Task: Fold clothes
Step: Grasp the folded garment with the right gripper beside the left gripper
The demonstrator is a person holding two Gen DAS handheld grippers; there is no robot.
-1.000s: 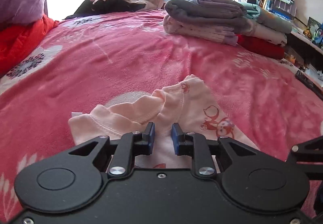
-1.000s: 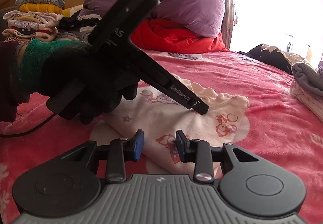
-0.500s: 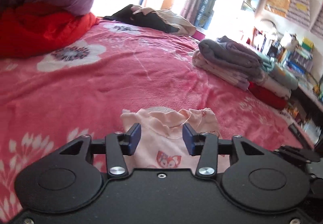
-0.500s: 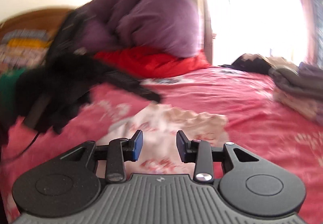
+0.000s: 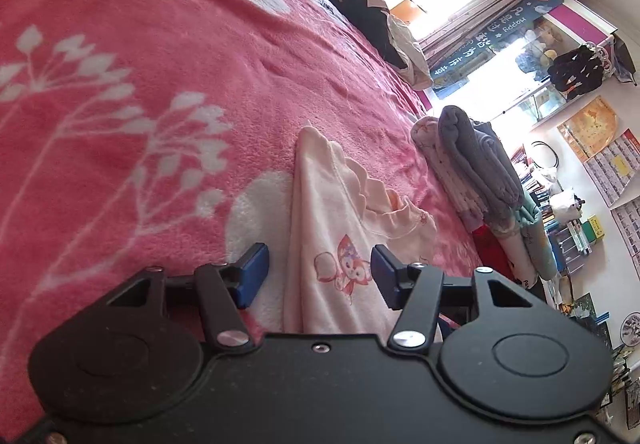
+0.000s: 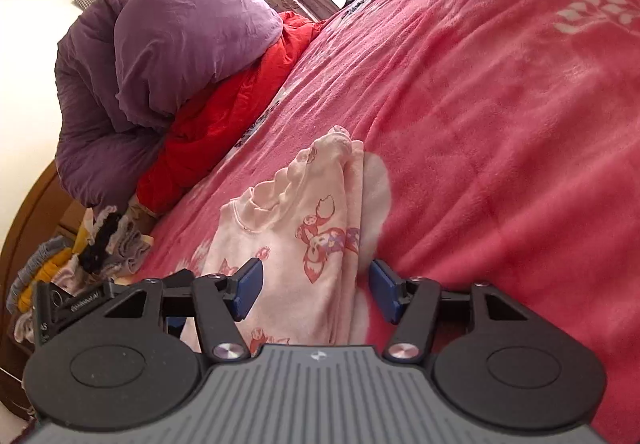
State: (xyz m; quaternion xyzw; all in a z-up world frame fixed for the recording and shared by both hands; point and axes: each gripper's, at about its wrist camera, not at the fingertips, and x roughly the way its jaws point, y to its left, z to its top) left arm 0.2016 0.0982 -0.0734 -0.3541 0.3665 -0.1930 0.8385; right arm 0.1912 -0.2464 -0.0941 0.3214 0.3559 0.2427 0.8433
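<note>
A small pale pink child's top (image 5: 332, 236) with fox prints lies partly folded on the pink floral blanket (image 5: 140, 84). It also shows in the right wrist view (image 6: 304, 228). My left gripper (image 5: 318, 278) is open, its blue pads on either side of the top's near edge, holding nothing. My right gripper (image 6: 314, 290) is open over the top's near end, also empty. Part of the left gripper (image 6: 76, 304) shows at the left edge of the right wrist view.
A stack of folded clothes (image 5: 480, 180) lies on the bed beyond the top. A purple quilt (image 6: 160, 56) on red bedding (image 6: 224, 112) sits at the headboard, with small folded garments (image 6: 80, 256) beside it. Cluttered shelves (image 5: 568, 220) stand past the bed's edge.
Both grippers have opened wider and tilted sideways. The left gripper let go of the top and pulled back; both now sit at the top's near end.
</note>
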